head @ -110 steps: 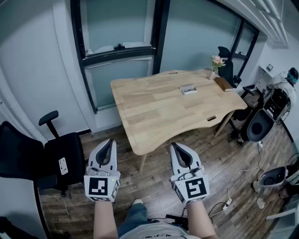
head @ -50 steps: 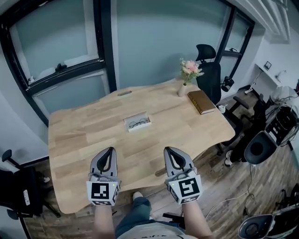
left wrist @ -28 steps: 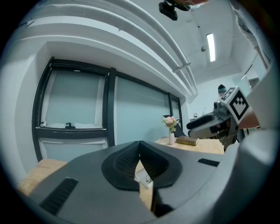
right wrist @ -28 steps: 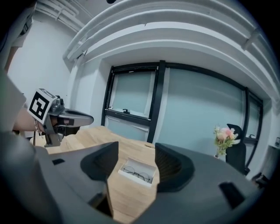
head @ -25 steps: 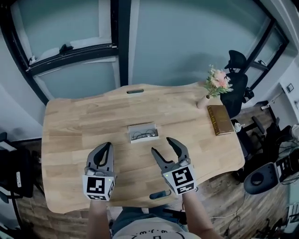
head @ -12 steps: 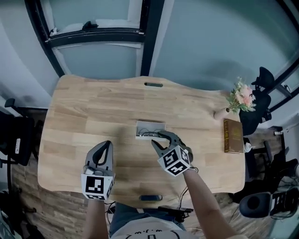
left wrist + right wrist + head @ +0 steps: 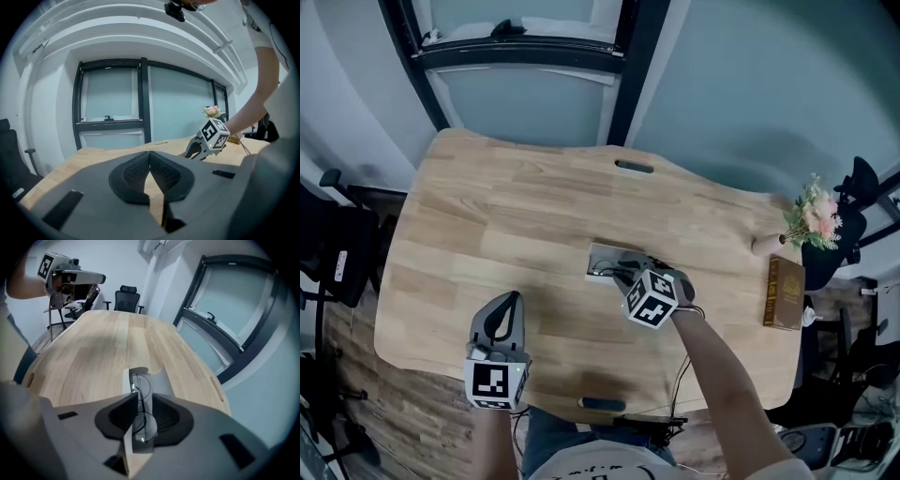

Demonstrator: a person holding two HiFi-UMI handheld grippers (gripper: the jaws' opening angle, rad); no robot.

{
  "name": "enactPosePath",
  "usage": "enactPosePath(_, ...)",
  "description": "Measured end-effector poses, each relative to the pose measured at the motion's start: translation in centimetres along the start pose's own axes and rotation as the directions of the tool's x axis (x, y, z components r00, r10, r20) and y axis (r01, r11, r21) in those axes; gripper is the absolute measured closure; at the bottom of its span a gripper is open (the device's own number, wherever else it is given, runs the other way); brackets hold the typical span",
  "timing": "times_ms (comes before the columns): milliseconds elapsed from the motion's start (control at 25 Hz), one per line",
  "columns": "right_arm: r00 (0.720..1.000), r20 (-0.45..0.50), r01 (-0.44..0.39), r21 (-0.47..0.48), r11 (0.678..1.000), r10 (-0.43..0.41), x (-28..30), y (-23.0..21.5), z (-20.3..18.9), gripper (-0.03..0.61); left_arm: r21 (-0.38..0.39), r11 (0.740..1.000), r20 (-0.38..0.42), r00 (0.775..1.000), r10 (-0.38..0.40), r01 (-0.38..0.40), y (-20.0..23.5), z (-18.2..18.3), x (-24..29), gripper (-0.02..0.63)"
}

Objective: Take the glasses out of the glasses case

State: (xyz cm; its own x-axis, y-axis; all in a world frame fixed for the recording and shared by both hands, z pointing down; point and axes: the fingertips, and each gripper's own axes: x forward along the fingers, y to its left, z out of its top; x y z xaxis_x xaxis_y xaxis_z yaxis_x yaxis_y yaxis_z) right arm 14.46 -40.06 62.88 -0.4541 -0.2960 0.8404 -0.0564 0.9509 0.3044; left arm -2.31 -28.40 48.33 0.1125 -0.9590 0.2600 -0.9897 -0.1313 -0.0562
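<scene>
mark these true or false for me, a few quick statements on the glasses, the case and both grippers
1. The glasses lie inside the open glasses case. True.
2. The right gripper hangs well clear of the case. False: it is down at the case, its jaws closing with the bridge of the glasses between them.
3. The left gripper grips the case. False: its jaws are together on nothing, off to the side over the table.
4. A book lies near the table's right edge, next to a vase of flowers. True.
</scene>
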Motion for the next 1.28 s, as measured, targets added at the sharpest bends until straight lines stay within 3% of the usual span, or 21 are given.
enactPosePath(240,0.994,-0.09,-0.065,-0.045,0.997,0.061,1.9,0.2,-1.0,0.515,0.013,1.0,-0.002,1.0,-0.007,0.007,0.4,-0.2,0.3,0.598)
enactPosePath(520,0.993,-0.097,-0.072,-0.075,0.995,0.065,1.9,0.4,-0.8,0.56,0.016,1.0,0.002,1.0,-0.016,0.016,0.8,-0.1,0.4,0.598)
enactPosePath(960,0.996,-0.012,0.088,-0.012,0.996,-0.088,-4.8,-1.7,2.7,0.56,0.035,0.998,0.087,0.995,-0.047,0.044,1.8,3.9,-0.1,0.598)
enactPosePath(1280,0.985,-0.02,0.175,0.039,0.984,-0.174,-8.7,-1.6,0.5,0.56,0.028,0.995,0.122,0.987,-0.101,0.098,-0.4,5.2,-0.5,0.598)
